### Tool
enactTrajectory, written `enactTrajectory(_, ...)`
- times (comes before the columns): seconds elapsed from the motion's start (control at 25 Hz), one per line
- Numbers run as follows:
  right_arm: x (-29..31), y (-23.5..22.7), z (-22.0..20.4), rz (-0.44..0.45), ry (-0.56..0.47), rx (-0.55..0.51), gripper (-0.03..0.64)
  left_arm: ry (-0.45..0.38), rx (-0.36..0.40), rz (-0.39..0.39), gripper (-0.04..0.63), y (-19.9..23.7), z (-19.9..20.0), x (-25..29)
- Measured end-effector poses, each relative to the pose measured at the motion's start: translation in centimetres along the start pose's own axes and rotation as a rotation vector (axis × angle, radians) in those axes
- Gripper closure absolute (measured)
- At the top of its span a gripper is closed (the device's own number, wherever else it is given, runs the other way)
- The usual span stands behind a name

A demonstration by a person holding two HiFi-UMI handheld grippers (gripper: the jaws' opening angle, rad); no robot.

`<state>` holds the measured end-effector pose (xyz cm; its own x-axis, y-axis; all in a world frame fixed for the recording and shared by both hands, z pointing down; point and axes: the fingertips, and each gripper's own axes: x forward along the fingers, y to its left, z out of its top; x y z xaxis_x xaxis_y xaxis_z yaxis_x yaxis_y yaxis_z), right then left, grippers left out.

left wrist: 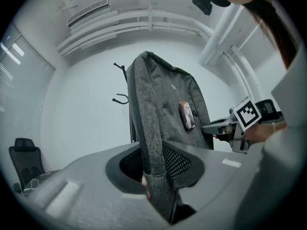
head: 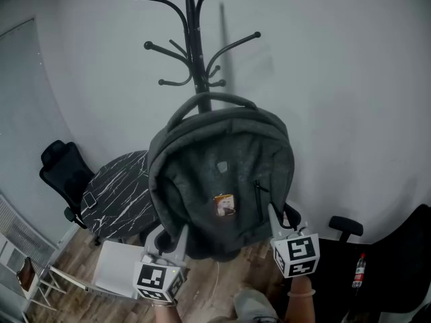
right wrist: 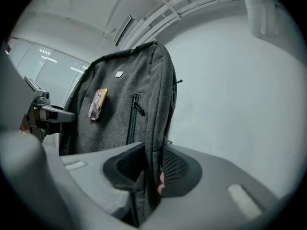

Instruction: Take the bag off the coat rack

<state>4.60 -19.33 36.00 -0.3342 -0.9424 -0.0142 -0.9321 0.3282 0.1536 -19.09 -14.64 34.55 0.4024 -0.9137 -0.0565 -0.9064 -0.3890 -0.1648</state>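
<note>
Although the grey bag (head: 222, 173) fills the middle of the head view and stands upright in front of the black coat rack (head: 195, 39), it appears to rest on no hook. Its weight seems to be borne from below by the two tools. So the lift looks largely done. What is left, as I judge it, is to carry the bag clear of the pole and set it down somewhere.

The left hand-held gripper (head: 174, 241) is clenched on the bag's lower left edge; its own view shows a fold of grey fabric pinched between the jaws. The right hand-held gripper (head: 279, 224) grasps the lower right edge in the same way, just beside the side zip.

The bag hides the rack's pole below its top handle (head: 209, 98), so I cannot tell whether that loop is free of the pole or only passes in front of it. The small patch (head: 225, 204) on the front is too blurred to read.
</note>
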Motion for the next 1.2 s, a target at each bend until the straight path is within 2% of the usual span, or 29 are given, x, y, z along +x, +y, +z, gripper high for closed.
enactTrajectory(0.48, -4.7, 1.5, 1.3, -0.03, -0.01, -0.011, 0.528, -0.032, 0.009, -0.019, 0.5, -1.4, 1.7, -4.1)
enactTrajectory(1.0, -6.6, 0.3, 1.5, -0.023, -0.009, -0.027, 0.528, -0.043, -0.006, -0.013, 0.5, -3.4, 1.7, -4.5)
enactTrajectory(1.2, -9.2, -1.0, 1.0, -0.008, -0.017, -0.02, 0.528, -0.04, 0.001, 0.009, 0.5, -6.4, 2.4, -5.7)
